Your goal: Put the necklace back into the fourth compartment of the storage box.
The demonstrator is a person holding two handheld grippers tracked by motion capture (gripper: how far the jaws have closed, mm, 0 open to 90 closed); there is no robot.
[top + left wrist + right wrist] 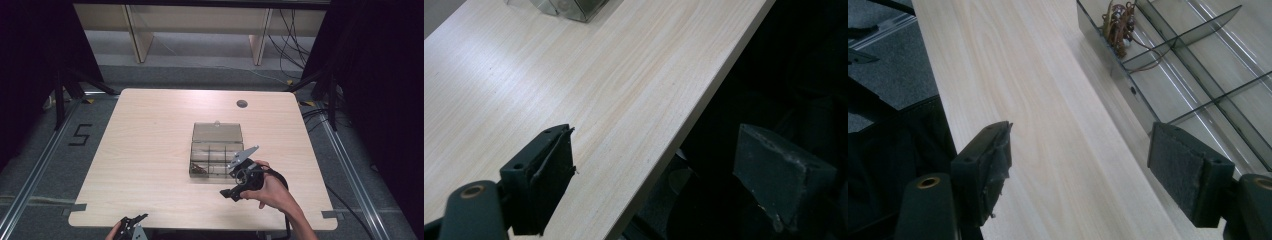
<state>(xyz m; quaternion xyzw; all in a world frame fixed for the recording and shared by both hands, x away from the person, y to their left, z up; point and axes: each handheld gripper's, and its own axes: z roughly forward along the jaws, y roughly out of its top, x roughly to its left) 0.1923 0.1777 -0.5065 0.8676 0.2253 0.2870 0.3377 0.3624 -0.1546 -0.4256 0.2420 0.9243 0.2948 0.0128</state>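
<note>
A clear smoky plastic compartment box lies near the table's middle, its lid folded back flat on the far side. A small brown wired part rests in the near left compartment. My right gripper, held in a hand, hovers just in front of the box's near right corner; its jaws stand wide apart with nothing between them, and the box is to their right. My left gripper stands open and empty at the table's near edge, one jaw over the wood and one off it.
The light wooden table has a round dark grommet at the far right. A corner of the box shows far ahead of the left gripper. Dark curtains, floor rails and cables surround the table.
</note>
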